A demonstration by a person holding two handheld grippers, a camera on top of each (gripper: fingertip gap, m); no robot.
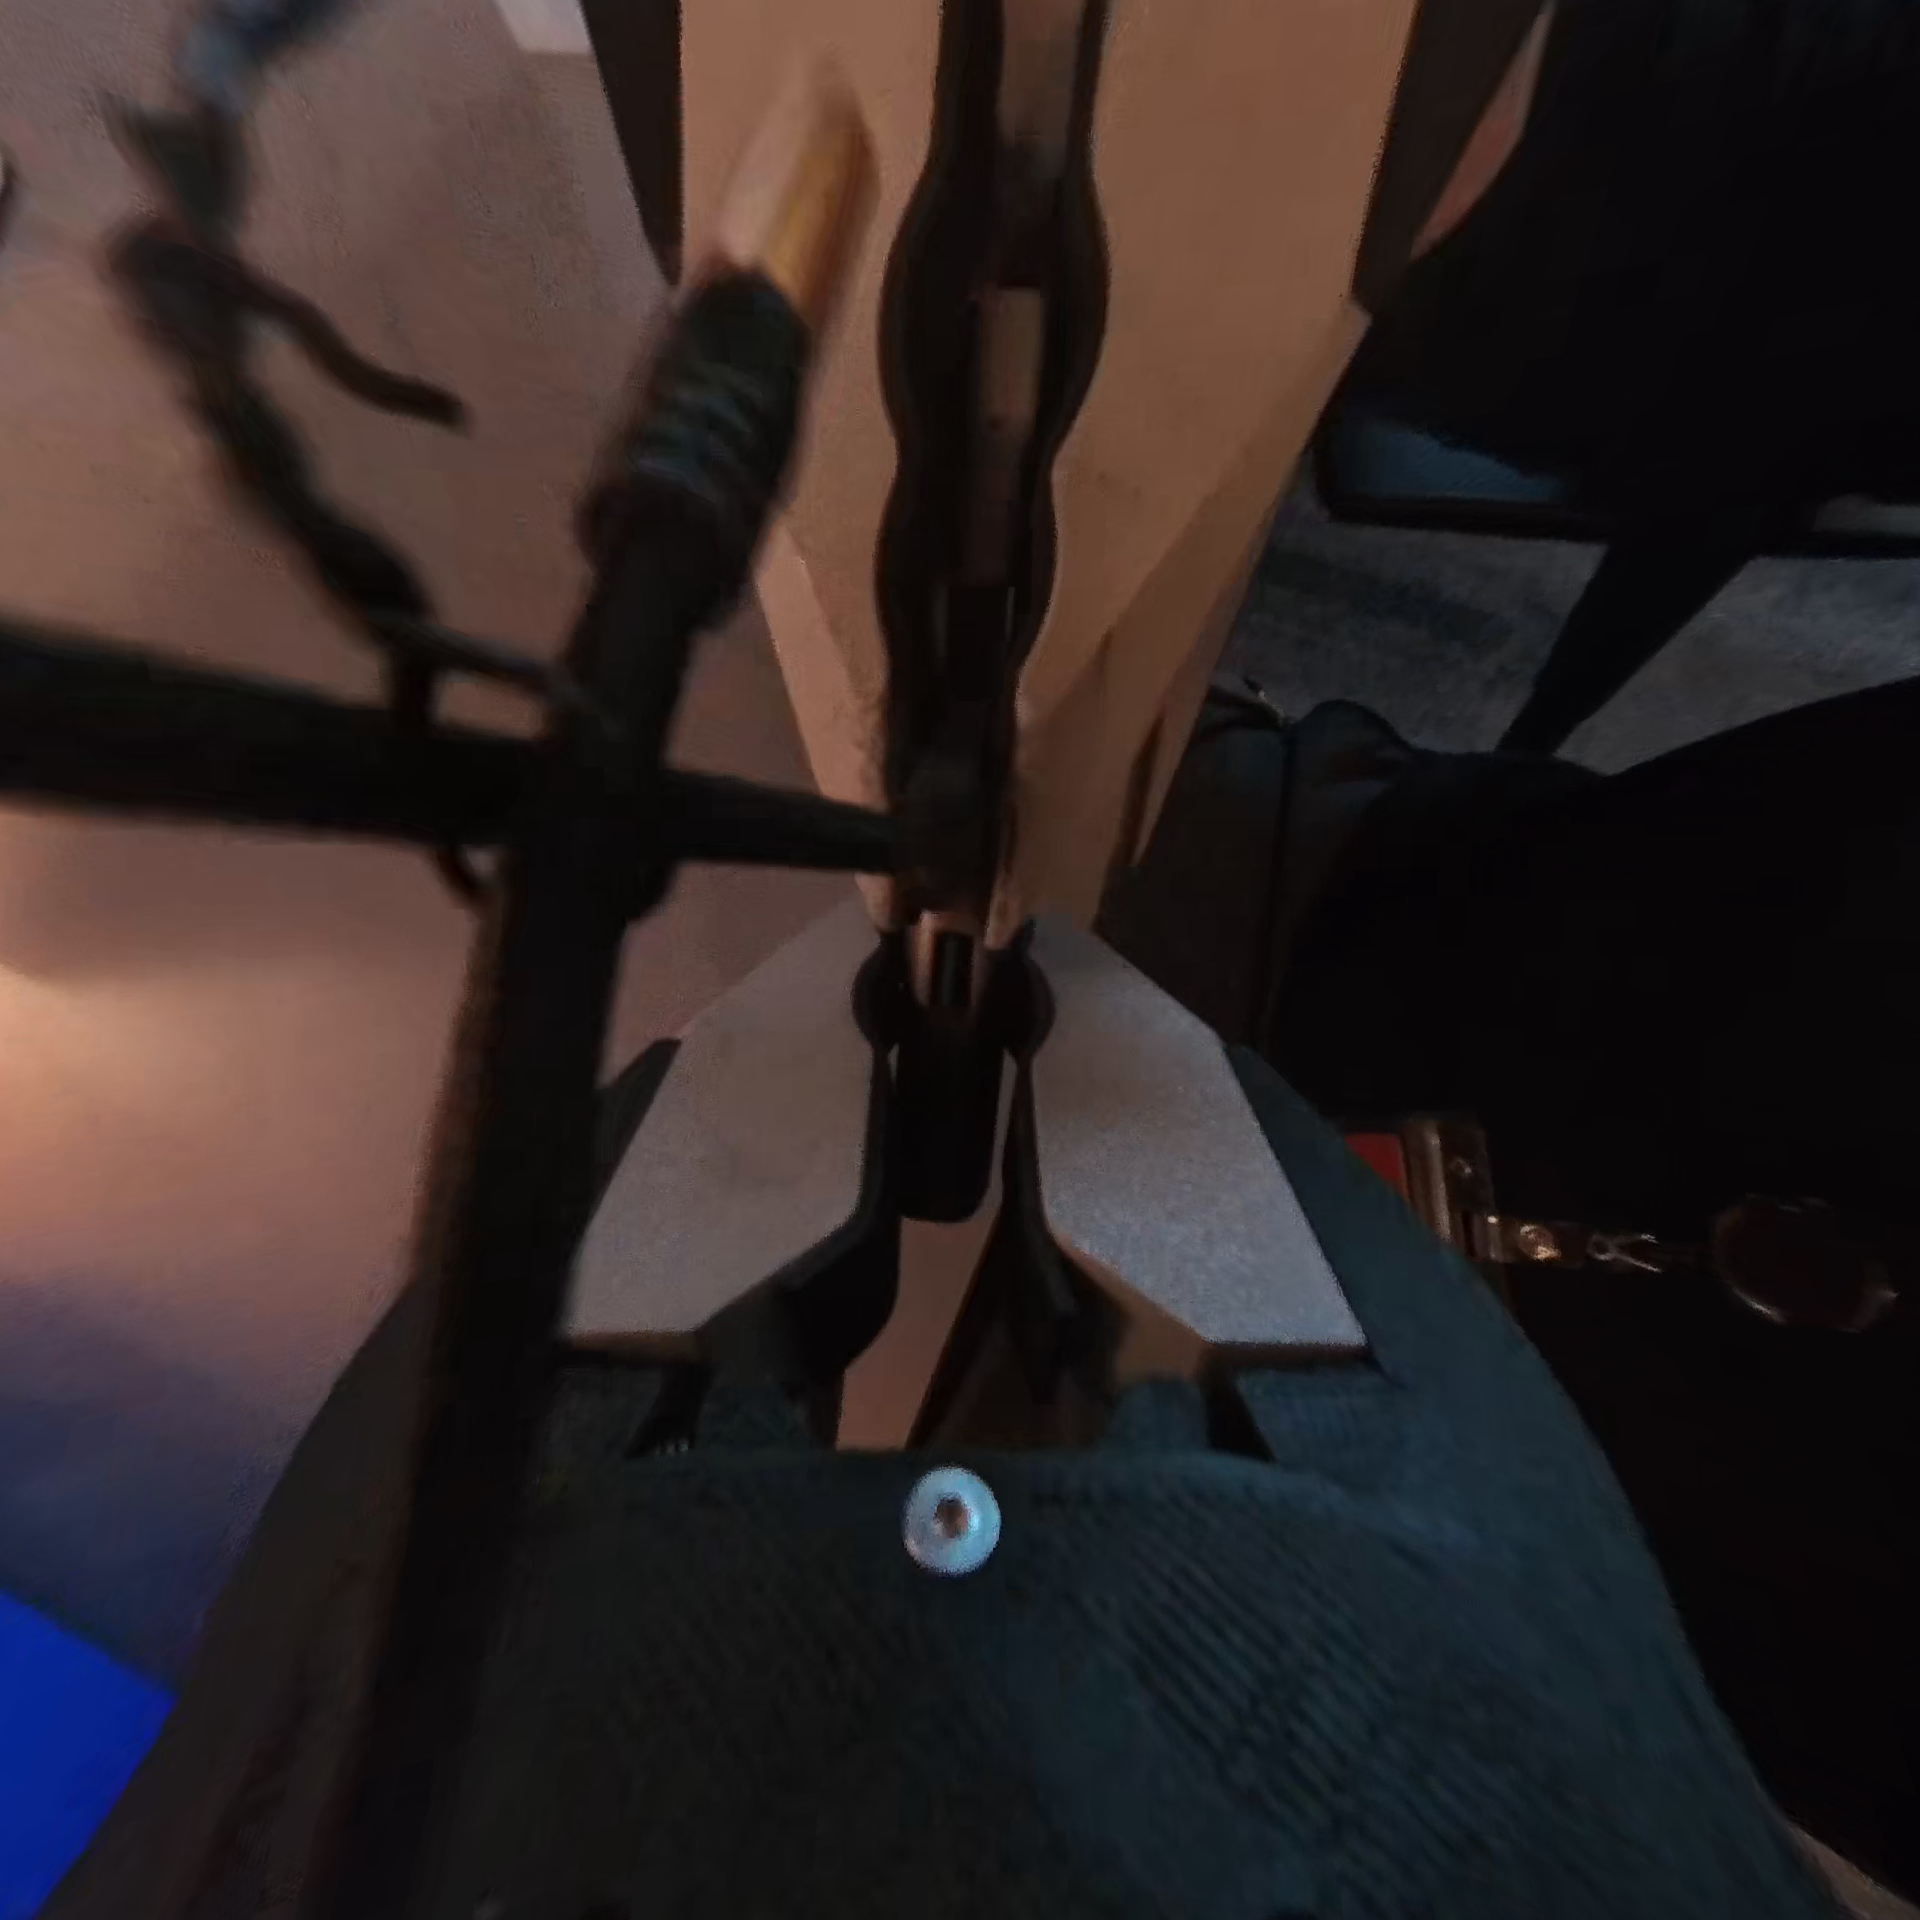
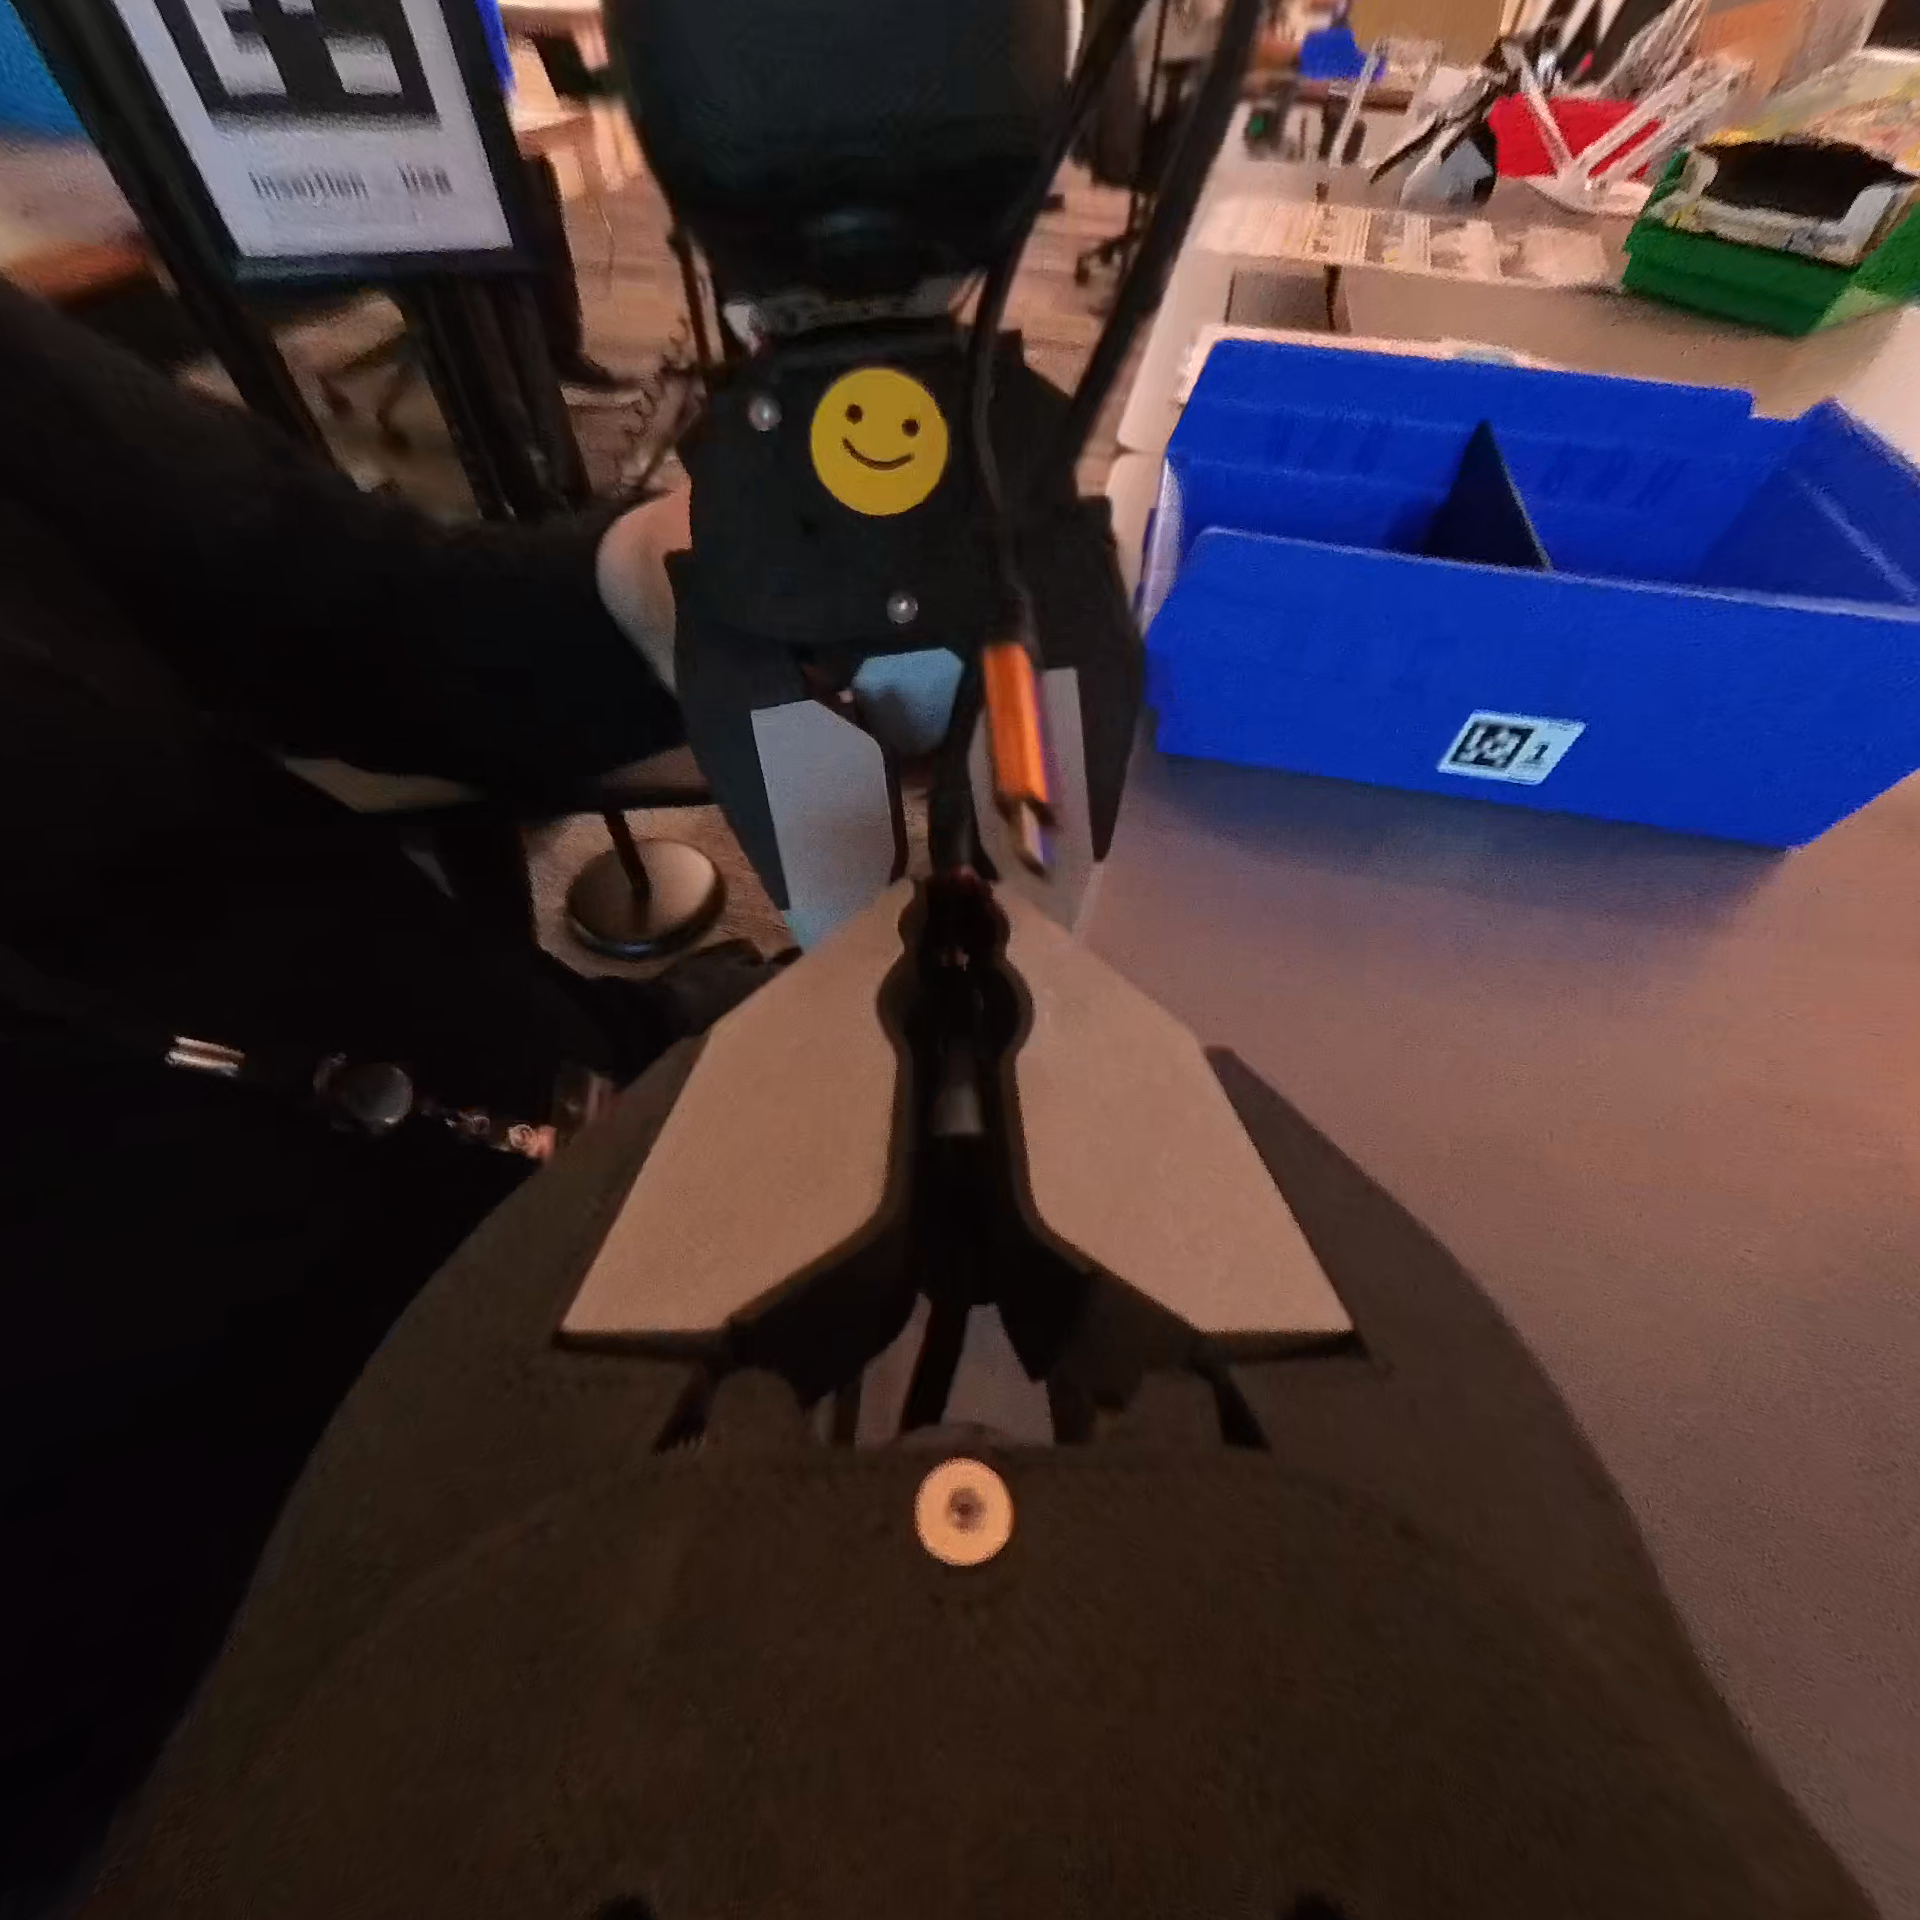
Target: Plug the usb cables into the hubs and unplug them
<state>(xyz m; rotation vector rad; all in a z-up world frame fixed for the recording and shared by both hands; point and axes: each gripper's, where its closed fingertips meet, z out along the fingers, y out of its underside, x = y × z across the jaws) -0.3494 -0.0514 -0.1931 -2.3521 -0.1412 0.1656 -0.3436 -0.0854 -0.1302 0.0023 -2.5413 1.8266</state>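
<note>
On your desk (image 2: 1455,1091) sits a blue bin (image 2: 1507,665) with a dark divider and a small tag on its front wall. Farther back you have a green tray (image 2: 1756,275) holding a dark box. A framed marker sign (image 2: 322,125) stands at upper left, and a round black stand base (image 2: 644,899) rests on the floor.

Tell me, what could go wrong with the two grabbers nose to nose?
The left gripper, pinching a black plug, meets the right gripper, pinching a black connector, tip to tip. If misaligned, they might jam or bend. The black cables crossing nearby could snag.
</note>
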